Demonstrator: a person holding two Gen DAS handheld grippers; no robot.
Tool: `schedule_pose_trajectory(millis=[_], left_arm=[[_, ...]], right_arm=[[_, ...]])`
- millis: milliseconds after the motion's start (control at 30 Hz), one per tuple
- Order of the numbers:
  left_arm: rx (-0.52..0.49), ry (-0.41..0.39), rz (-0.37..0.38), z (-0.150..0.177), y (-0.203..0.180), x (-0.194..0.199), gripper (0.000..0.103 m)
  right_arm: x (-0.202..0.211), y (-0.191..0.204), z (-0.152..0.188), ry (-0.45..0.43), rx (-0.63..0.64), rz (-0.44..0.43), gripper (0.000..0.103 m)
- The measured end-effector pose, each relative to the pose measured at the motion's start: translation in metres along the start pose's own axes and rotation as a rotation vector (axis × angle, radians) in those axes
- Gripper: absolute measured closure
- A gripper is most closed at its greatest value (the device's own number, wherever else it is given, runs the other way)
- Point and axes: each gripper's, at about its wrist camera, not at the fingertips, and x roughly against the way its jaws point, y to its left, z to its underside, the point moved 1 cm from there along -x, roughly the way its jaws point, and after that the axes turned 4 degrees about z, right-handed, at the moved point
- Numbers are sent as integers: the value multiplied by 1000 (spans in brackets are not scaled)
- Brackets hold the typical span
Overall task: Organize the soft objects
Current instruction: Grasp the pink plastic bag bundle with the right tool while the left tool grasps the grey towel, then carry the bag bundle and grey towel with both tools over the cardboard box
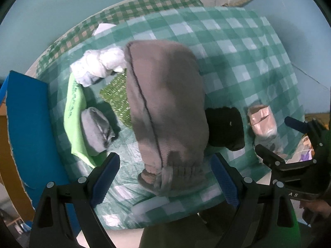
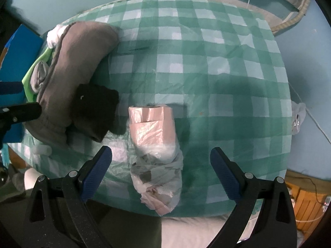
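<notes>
A grey-brown folded garment (image 1: 165,111) lies on the green checked cloth (image 1: 238,47), right ahead of my open, empty left gripper (image 1: 165,177). A black soft item (image 1: 225,128) sits to its right. A pink cloth in a clear plastic bag (image 2: 155,148) lies between the fingers of my open right gripper (image 2: 161,171). The grey-brown garment (image 2: 72,66) and black item (image 2: 95,109) show at left in the right wrist view. A light green bin (image 1: 74,111) holds a grey roll (image 1: 97,132) and a white bundle (image 1: 99,66).
A blue board (image 1: 29,124) stands at the left edge of the cloth. The right gripper's frame (image 1: 300,157) shows at the right of the left wrist view. A pale blue wall (image 2: 306,66) lies behind the bed. A wooden crate (image 2: 306,202) sits low right.
</notes>
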Motion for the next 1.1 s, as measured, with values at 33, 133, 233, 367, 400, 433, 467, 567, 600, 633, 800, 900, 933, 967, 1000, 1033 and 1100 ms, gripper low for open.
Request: schedule_pose_trajectory(millis=[33, 133, 233, 367, 400, 433, 467, 567, 600, 633, 800, 900, 933, 967, 1000, 1033, 1100], left_arm=[[-2, 5, -3, 0, -1, -2, 12], [-9, 19, -5, 0, -6, -8, 12], [-21, 28, -18, -1, -12, -14, 12], [-40, 43, -53, -2, -18, -25, 12], [-48, 45, -72, -4, -19, -28, 12], [-55, 45, -85, -3, -20, -31, 12], [-60, 45, -97, -3, -21, -33, 12], [-83, 49, -154, -5, -23, -42, 12], [-87, 51, -167, -6, -24, -44, 12], [-87, 52, -172, -6, -25, -46, 12], [-71, 62, -162, -7, -27, -57, 13], [-63, 56, -151, -10, -24, -60, 23], [-64, 52, -141, -9, -25, -59, 27], [-67, 44, -137, -8, -24, -58, 33], [-74, 33, -137, -7, -26, -56, 36], [-78, 26, -134, -6, -26, -54, 42], [-80, 8, -123, 0, -26, -46, 53]], right_arm=[[-3, 2, -1, 1, 7, 2, 6], [-10, 8, -3, 1, 26, 13, 6], [-17, 14, -5, 7, 39, 22, 9], [-27, 19, -6, 22, 39, 23, 17], [-29, 20, -7, 22, 38, 23, 17], [-31, 21, -8, 24, 39, 27, 17], [-33, 21, -8, 27, 41, 32, 19], [-40, 24, -10, 35, 49, 35, 24], [-43, 25, -11, 38, 53, 34, 25], [-44, 24, -12, 39, 57, 30, 29], [-49, 28, -16, 39, 55, 8, 54], [-51, 30, -19, 35, 45, -17, 57], [-51, 31, -20, 34, 43, -23, 57], [-51, 32, -22, 34, 41, -26, 57], [-48, 29, -25, 34, 39, -29, 57], [-47, 26, -27, 33, 38, -33, 57], [-45, 25, -27, 30, 34, -36, 58]])
